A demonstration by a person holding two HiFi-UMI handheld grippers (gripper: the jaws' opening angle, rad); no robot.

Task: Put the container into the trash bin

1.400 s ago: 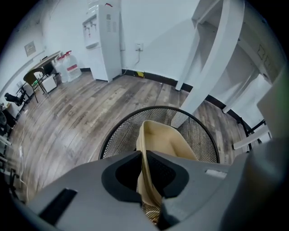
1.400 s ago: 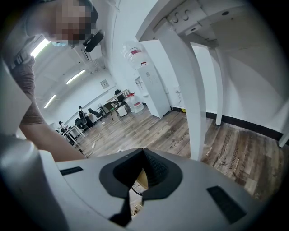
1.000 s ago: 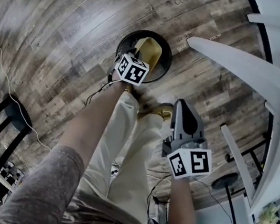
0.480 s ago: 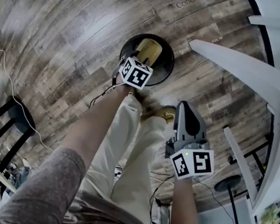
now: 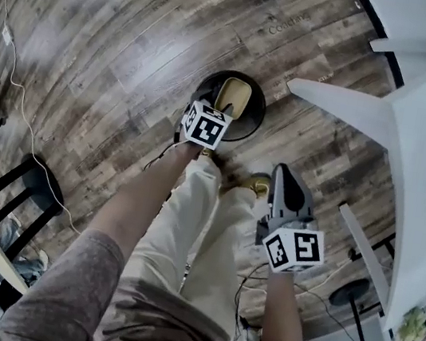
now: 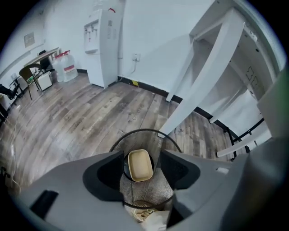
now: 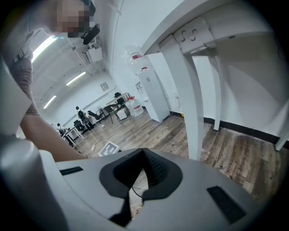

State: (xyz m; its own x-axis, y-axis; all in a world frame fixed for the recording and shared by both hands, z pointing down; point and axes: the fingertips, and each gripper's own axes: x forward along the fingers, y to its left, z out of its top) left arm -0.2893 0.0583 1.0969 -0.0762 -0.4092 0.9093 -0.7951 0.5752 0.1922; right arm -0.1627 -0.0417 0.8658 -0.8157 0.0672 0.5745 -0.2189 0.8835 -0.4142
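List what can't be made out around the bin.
- Bottom of the bin: left gripper view, the container covers it.
- Container in the right gripper view: the right gripper body blocks it.
- Floor lettering: head view, too small to read.

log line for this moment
container: in trash bin | left gripper: jaws opening, clear of container | right gripper: shut, empty

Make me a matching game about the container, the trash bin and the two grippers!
Things:
1 container
2 trash bin
3 left gripper
4 right gripper

Descriptions:
a black mesh
b jaws together
c tan, lying inside the bin
d jaws apart

Pairs: 1-c, 2-a, 3-d, 4-b.
The left gripper's jaws are opening and grip nothing; the container lies below them in the bin.
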